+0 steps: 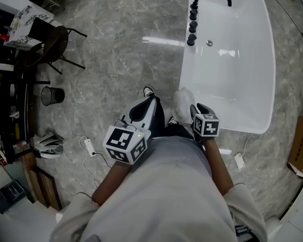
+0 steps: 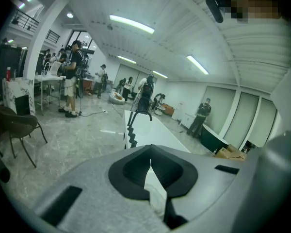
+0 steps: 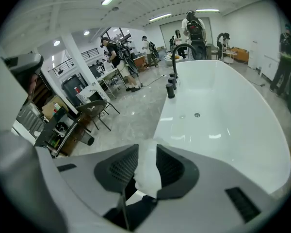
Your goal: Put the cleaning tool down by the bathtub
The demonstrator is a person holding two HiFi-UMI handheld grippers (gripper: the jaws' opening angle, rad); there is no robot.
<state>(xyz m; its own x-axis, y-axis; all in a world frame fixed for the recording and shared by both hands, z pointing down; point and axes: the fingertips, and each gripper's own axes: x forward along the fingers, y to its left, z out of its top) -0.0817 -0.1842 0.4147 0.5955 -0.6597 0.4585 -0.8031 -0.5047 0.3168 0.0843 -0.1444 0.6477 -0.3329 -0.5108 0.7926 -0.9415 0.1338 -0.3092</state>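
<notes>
Tool (image 3: 146,171), white and soft, sits clamped in the right gripper (image 1: 196,111) at the tub's (image 1: 232,79) near rim. Left gripper (image 2: 150,158): tips together, idle. Step judged: carrying to set-down. Next: lower and release beside tub. Grey marble floor (image 1: 116,49); open hall, people distant.
</notes>
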